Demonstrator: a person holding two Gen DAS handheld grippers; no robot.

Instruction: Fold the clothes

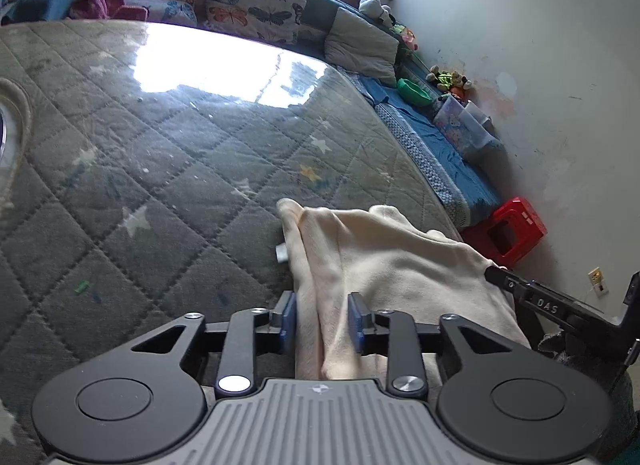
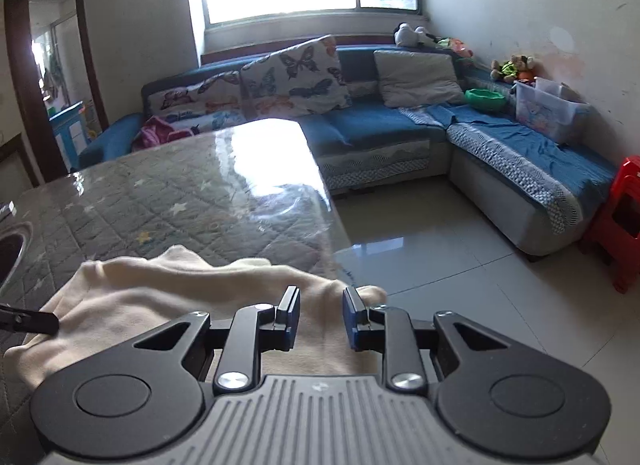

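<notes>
Left hand-held gripper (image 1: 322, 319): jaws parted, cream garment (image 1: 384, 265) ridge between pads, not pinched. Right hand-held gripper (image 2: 320, 315): jaws parted over same garment's edge. Garment bunched at near corner of quilt-covered bench (image 1: 160, 185). Judged step: taking hold before spreading. Next: close both, pull flat.

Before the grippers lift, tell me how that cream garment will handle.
The cream garment will probably flop and sag: it lies in soft folds and bunches between the left gripper fingers. It looks light, thin knit. Its edge overhangs the glossy quilted table, so it may slide off if pushed.
</notes>
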